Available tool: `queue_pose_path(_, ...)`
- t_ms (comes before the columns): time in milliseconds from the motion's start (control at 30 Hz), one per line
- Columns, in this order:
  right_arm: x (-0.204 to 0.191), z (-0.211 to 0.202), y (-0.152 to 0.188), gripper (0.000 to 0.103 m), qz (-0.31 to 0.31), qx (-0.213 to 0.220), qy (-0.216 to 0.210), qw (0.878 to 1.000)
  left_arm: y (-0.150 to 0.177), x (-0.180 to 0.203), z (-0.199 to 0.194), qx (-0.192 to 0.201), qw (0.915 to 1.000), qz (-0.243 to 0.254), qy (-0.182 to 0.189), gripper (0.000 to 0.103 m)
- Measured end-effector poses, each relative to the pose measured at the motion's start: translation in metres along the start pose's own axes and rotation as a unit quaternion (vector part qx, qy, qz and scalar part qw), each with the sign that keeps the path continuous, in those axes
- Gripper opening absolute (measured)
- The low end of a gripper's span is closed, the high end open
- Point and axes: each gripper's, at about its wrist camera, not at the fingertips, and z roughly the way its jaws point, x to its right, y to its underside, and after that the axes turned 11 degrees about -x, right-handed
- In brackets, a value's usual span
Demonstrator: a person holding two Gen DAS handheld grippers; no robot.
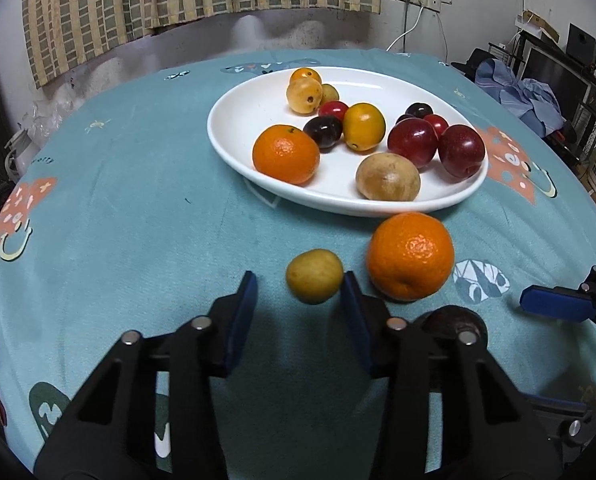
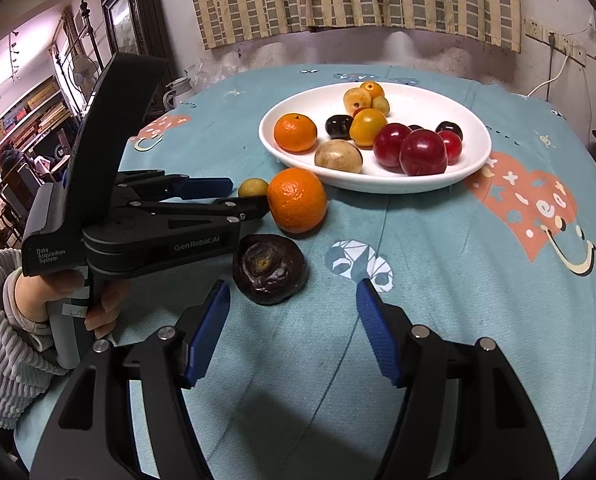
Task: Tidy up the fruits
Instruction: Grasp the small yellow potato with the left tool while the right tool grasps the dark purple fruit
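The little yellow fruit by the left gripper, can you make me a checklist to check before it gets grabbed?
1. Left gripper open wide enough for the little yellow fruit: ok.
2. Fruit sits between the fingers: cannot tell; it lies just ahead of the tips, close to the right-side finger.
3. Nothing in the way: not ok; the big orange on the cloth sits right beside that finger.
4. Room on the white plate: ok, its left part is bare.
5. Right gripper out of the way: ok, open and holding nothing, back near the dark round fruit.
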Motion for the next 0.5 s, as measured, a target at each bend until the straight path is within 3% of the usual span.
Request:
queue_pose_path(333,0.0007,0.0002,-0.0007,0.066,-0.002,0.000,0.002,1.000,-0.0032,0.0023,0.0021,0.003,0.9998,0.005,0.021,0.029)
queue_pose_path(500,0.0001,-0.0004,-0.0007,0.066,-0.003,0.000,0.002,1.000,-0.0035,0.0016,0.0014,0.005,0.9997,0.000,0.024,0.029)
